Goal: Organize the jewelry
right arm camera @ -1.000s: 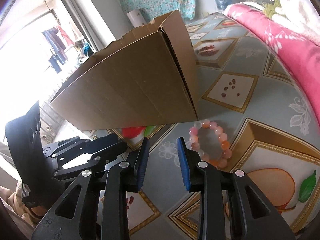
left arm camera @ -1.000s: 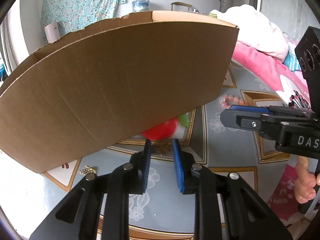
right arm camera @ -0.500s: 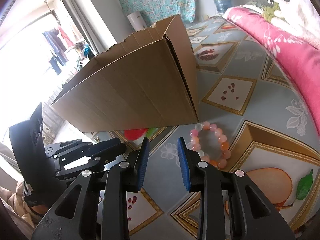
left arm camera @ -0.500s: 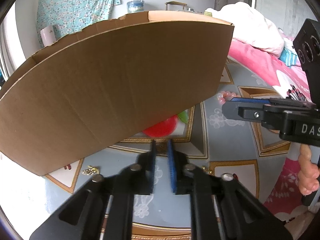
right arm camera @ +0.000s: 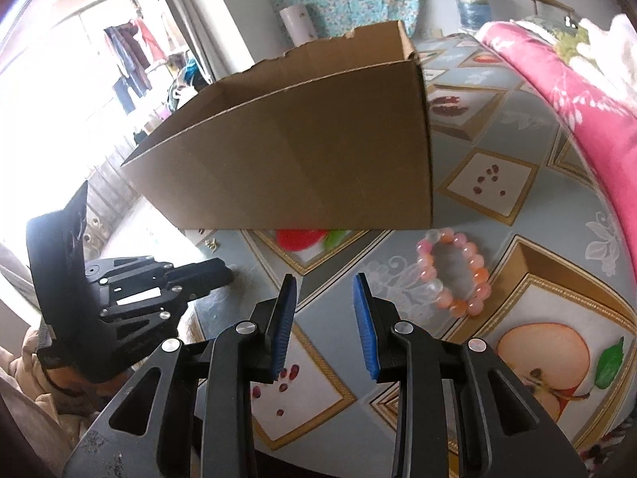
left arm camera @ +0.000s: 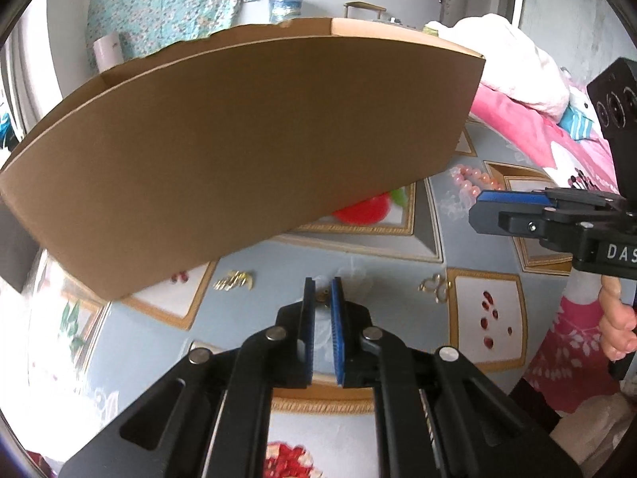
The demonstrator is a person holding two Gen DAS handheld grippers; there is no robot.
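Apparently a tiny gold piece (left arm camera: 323, 294) was pinched between the left gripper (left arm camera: 322, 298)'s nearly closed fingers and could slip before the cardboard box (left arm camera: 247, 151), while the right gripper (right arm camera: 324, 298)'s fingers were spread, empty.

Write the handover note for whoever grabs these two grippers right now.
Left gripper: shut on a small gold piece just off the tablecloth.
Right gripper: open, empty, hovering near the pink bead bracelet.
Cardboard box: open-topped, behind everything; contents not visible.
Still on the cloth: bracelet, gold clip by the box, gold ring piece.
Done: one piece gripped.
Left: probably drop it in the box, then collect the rest.
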